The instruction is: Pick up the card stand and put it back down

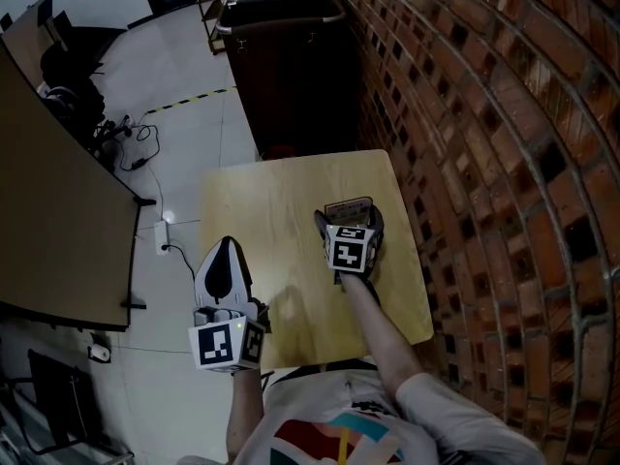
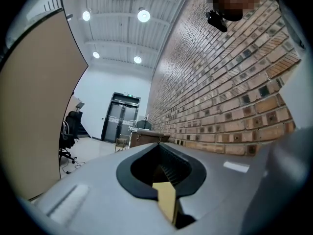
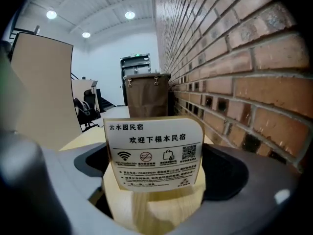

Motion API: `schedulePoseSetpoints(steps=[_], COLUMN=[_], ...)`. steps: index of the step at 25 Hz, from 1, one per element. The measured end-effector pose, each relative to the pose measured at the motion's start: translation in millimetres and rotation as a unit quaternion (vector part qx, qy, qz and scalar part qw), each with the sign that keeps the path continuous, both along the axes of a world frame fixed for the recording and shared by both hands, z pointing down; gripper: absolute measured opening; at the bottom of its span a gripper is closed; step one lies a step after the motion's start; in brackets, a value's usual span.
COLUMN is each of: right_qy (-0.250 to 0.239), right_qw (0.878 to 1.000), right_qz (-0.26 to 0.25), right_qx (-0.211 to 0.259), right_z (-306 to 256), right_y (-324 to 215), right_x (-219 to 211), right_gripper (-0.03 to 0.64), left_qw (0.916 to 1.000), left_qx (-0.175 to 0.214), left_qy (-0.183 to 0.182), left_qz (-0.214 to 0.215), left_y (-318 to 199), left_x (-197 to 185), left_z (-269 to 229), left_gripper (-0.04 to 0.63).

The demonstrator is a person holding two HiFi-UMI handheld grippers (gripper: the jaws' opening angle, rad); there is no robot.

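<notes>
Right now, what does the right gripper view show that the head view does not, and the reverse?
Only the right gripper view: the printed front of the card stand, with its icons and square code, and the ceiling lights. Only the head view: the left claw, shut and empty, the whole table, and the cables on the floor. Both: the right claw closed on the card stand, the brick wall and the brown cart.

head view dim | ceiling lamps (image 2: 143,15) glare | gripper views fisheye-warped, edges dark
</notes>
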State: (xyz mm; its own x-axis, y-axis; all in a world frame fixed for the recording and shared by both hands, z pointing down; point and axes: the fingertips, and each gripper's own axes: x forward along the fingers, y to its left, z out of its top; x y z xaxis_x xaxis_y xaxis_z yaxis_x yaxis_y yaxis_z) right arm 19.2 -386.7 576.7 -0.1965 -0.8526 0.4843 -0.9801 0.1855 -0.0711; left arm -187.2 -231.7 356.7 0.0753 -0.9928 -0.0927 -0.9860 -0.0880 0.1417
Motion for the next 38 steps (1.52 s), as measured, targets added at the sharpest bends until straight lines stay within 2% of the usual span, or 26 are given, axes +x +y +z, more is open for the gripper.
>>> schedulePoseSetpoints(steps=[12,24,29,35,38], right_qy=[0.023,0.014,0.015,0.010,0.002], right_qw=[0.998,0.999,0.999,0.999,0.999], right_qz=[0.018,-0.004,-0.013,-0.033,-0.038], right_qx=[-0.061,-0.044,-0.040,-0.029,-0.008], right_z=[42,34,29,18,1], right_y=[-31,-39,-37,-26,-7], right_x=[-1,-8,-6,-10,-12], right_gripper=[0.566,0.566,0.566,0.566,0.566], left_qw=[0.9995,0.9998,0.9998,0.9999,0.9999], left_qx=[-0.012,-0.003,-0.009,-0.005,-0.009], left_qy=[-0.017,-0.013,-0.015,-0.011,-0.008], left_qz=[-0.024,-0.015,0.002,0.004,0.008], left_y=[-5,-11,-10,-8,-6], left_x=[-17,-10,-5,-3,0], left_z=[3,2,6,5,8], left_gripper=[0.005,0.005,0.005,0.005,0.005])
